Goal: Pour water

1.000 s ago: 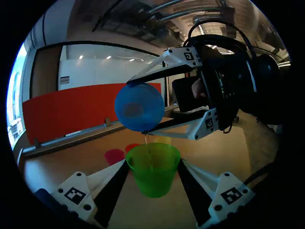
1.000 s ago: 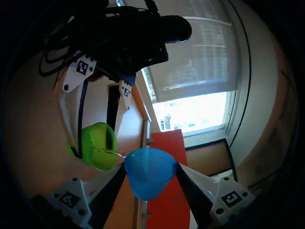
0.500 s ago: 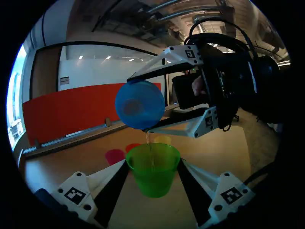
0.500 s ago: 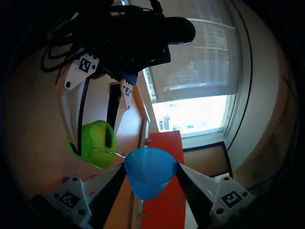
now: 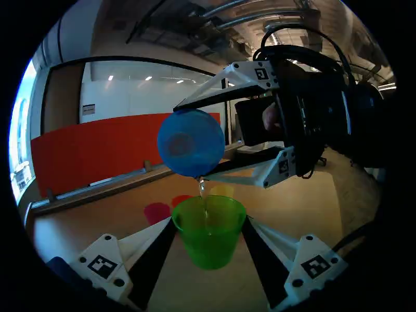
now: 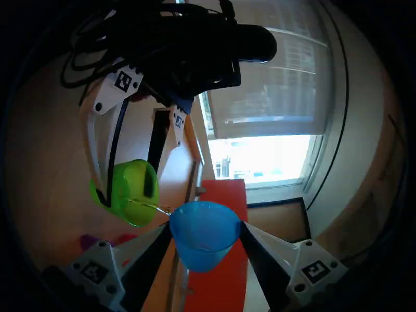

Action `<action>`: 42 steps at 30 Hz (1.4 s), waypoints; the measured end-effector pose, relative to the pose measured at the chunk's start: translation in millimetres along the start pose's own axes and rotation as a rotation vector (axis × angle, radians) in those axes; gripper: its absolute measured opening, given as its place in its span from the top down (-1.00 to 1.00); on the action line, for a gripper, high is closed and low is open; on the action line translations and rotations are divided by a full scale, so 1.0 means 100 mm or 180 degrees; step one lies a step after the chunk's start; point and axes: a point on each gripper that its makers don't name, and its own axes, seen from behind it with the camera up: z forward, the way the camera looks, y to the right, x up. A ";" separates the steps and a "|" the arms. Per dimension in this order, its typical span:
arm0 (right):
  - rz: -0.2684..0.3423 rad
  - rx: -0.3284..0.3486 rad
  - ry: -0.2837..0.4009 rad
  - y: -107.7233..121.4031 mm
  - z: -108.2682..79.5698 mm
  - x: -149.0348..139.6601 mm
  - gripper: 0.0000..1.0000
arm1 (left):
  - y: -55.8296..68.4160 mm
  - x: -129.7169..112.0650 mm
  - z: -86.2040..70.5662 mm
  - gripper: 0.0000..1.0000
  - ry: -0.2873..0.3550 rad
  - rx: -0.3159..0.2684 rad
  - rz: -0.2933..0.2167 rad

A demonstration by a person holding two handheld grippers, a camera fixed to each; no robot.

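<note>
My left gripper (image 5: 209, 236) is shut on a green cup (image 5: 209, 234), held upright above the wooden table (image 5: 93, 229). In the left gripper view the right gripper (image 5: 195, 140) holds a blue cup (image 5: 190, 142) tipped on its side just above the green cup. A thin stream of water (image 5: 202, 192) falls from the blue cup's rim into the green one. In the right gripper view my right gripper (image 6: 204, 242) is shut on the blue cup (image 6: 204, 239), and the green cup (image 6: 130, 192) sits to its left between the left gripper's fingers (image 6: 99, 156).
A pink cup (image 5: 157, 212), a red cup (image 5: 180, 199) and a yellow cup (image 5: 222, 190) stand on the table behind the green cup. A red wall panel (image 5: 99, 151) runs along the far side. A hand (image 5: 270, 117) holds the right gripper's body.
The blue cup has tilted slightly further and the water keeps running into the green cup. The green cup has stayed in place.
</note>
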 end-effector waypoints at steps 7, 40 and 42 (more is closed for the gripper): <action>-0.0089 -0.0002 0.0004 -0.01 0.02 0.03 -0.87 | 0.00 -0.01 0.00 -0.74 -0.0004 0.0006 0.0005; -0.0274 -0.0009 0.0027 -0.02 -0.01 0.11 -0.87 | 0.00 0.01 -0.02 -0.74 0.0010 0.0010 0.0011; -0.0278 -0.0012 0.0029 -0.02 -0.01 0.12 -0.88 | 0.00 0.01 -0.02 -0.74 0.0009 0.0011 0.0013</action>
